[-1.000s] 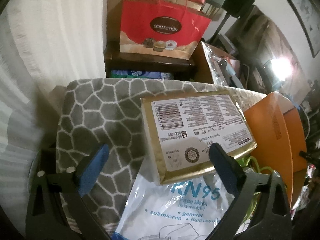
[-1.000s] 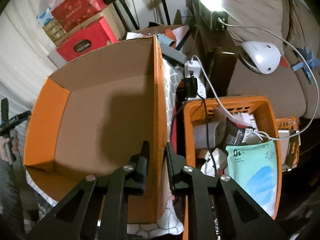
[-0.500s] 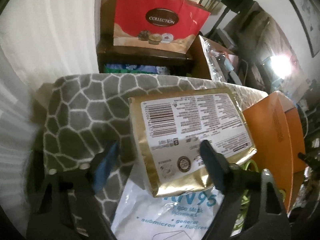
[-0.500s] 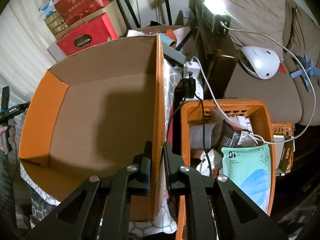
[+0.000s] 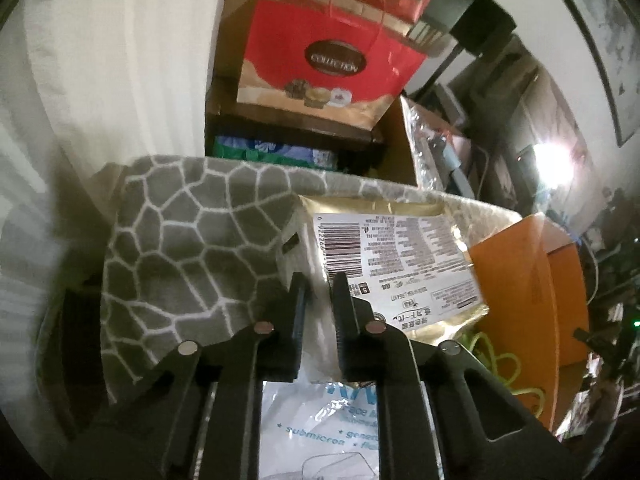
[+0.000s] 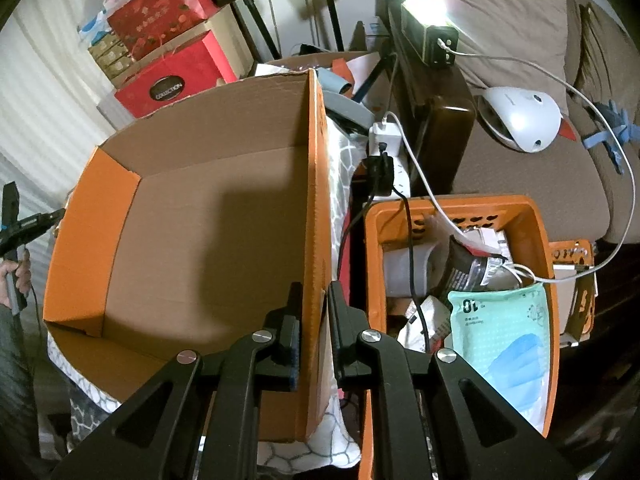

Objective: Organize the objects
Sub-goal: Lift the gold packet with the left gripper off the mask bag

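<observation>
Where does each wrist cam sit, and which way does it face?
Left wrist: on the left gripper, angled down at a gold foil packet on a grey honeycomb blanket; jaws closing on the packet's edge.
Right wrist: on the right gripper, angled down, clamping the orange cardboard box wall.
Shared: the box, the red gift bag.

A: What do the claws look like?
B: Both alike. The left claw (image 5: 318,312) and right claw (image 6: 314,316) are matte black plastic, with angular arms pierced by triangular cut-outs
A: Any hardware?
B: Round silver screws at the pivots, and dark blue pads lining the fingers (image 6: 294,344)
</observation>
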Tool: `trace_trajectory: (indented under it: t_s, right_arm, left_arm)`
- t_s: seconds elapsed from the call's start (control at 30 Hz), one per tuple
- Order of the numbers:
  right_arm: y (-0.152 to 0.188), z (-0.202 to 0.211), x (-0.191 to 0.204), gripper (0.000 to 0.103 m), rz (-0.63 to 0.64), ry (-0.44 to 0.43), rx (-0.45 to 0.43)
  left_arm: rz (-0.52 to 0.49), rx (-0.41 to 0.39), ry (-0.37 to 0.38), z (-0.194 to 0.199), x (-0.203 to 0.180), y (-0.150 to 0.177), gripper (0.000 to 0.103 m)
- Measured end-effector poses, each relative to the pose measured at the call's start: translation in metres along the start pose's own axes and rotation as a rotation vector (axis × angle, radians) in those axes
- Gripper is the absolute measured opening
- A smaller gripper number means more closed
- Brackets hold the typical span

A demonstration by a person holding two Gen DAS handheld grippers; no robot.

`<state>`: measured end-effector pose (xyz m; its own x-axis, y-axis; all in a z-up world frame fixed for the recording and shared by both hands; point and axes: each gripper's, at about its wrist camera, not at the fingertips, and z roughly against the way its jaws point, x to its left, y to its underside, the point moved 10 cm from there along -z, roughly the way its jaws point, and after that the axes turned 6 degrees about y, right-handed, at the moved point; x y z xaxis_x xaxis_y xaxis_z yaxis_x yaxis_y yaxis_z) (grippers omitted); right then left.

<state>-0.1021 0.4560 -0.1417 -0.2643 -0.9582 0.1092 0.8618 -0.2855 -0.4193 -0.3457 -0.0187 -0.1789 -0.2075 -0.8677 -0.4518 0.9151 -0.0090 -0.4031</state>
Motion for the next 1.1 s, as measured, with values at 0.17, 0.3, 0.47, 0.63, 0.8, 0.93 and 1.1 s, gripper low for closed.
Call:
trace_trajectory:
  t_s: [0.17, 0.3, 0.47, 0.63, 0.8, 0.93, 1.1]
  right_arm:
    - [0.000, 0.000, -0.001, 0.011, -0.004, -0.002, 0.000]
    - [0.000, 0.000, -0.002, 0.011, -0.009, -0.004, 0.001]
    - [0.002, 0.001, -0.002, 0.011, -0.025, -0.016, -0.002]
    - [0.002, 0.001, -0.002, 0.011, -0.026, -0.012, -0.002]
    - [0.003, 0.004, -0.002, 0.011, -0.027, -0.007, -0.007]
    - [0.003, 0.004, -0.001, 0.012, -0.023, -0.003, -0.007]
    - [0.004, 0.003, -0.001, 0.012, -0.023, -0.003, -0.003]
  left_arm:
    - [-0.022, -0.066, 0.029, 0.029, -0.022, -0.012, 0.006]
    - [-0.072, -0.110, 0.055, 0.056, -0.054, -0.021, 0.001]
    - [-0.130, -0.139, 0.076, 0.075, -0.085, -0.028, 0.000]
    - [-0.152, -0.168, 0.099, 0.089, -0.109, -0.037, 0.000]
    - [-0.152, -0.152, 0.029, 0.085, -0.104, -0.041, 0.001]
    - [-0.026, -0.102, -0.029, 0.060, -0.054, -0.041, 0.038]
    - [0.047, -0.046, -0.149, 0.031, 0.009, -0.023, 0.062]
